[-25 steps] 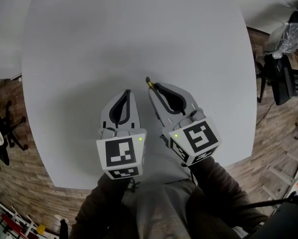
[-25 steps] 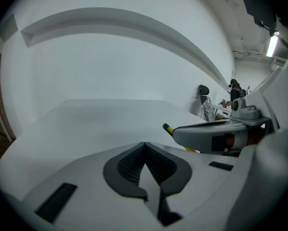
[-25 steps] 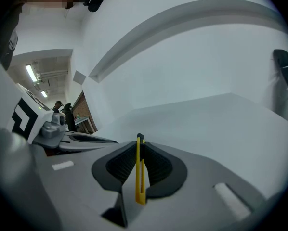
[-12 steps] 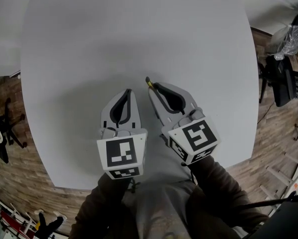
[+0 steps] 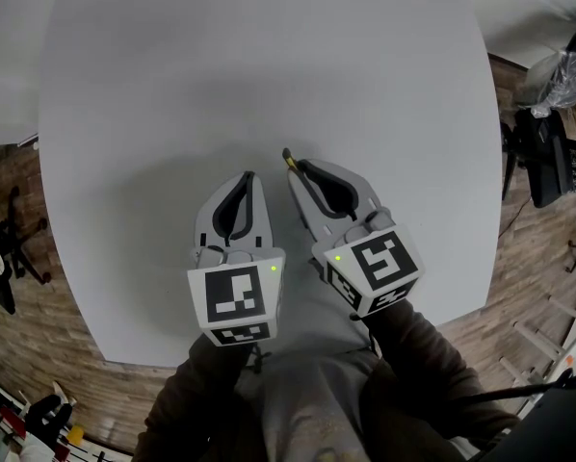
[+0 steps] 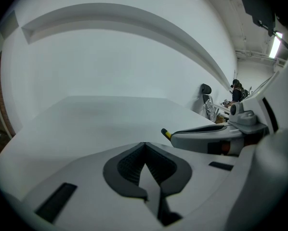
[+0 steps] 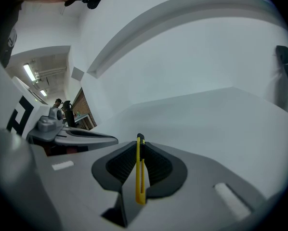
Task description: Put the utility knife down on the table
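Note:
A slim yellow and black utility knife [image 7: 140, 170] stands on edge between the black pads of my right gripper [image 7: 139, 146], which is shut on it. In the head view only the knife's tip [image 5: 288, 158] pokes out past the right gripper [image 5: 298, 169], held over the near middle of the white table [image 5: 269, 56]. My left gripper [image 5: 247, 183] hangs beside it on the left, shut with nothing between its pads [image 6: 145, 150]. In the left gripper view the knife's tip [image 6: 166, 134] shows at the end of the right gripper's jaws.
The white table's [image 7: 221, 114] surface carries nothing else in view. Wooden floor lies past its edges, with office chairs [image 5: 9, 248] at the left and dark equipment [image 5: 558, 162] at the right. People stand far off in the room.

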